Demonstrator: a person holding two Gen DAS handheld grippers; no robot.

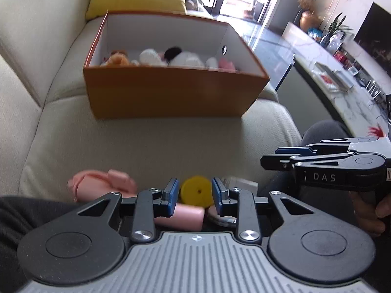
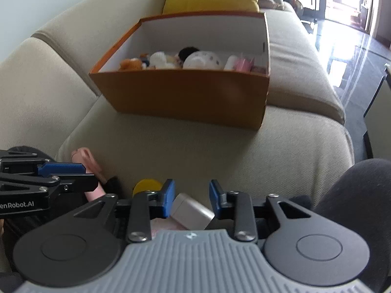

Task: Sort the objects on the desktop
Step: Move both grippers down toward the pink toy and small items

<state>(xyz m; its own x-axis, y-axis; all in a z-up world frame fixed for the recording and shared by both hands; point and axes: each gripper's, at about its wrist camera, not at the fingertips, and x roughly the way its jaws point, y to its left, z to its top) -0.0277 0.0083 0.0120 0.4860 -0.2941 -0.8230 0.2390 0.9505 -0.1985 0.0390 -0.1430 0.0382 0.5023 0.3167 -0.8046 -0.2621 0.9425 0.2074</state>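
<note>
The yellow disc (image 1: pixel 196 191) lies on the sofa cushion (image 1: pixel 151 144) amid pink pieces, directly ahead of the left gripper (image 1: pixel 194 194), whose part-open jaws frame it without gripping. The right gripper (image 2: pixel 191 199), also part-open and empty, hovers over a white block (image 2: pixel 191 211) alongside.

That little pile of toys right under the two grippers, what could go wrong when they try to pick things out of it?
The yellow disc, the pink block and the white block lie crowded together, so the left gripper might pinch two at once or nudge a neighbour off the sofa cushion.

The right gripper works close beside the left, so they could bump.

The orange box sits near the cushion's edge; a knock might tip it.
</note>
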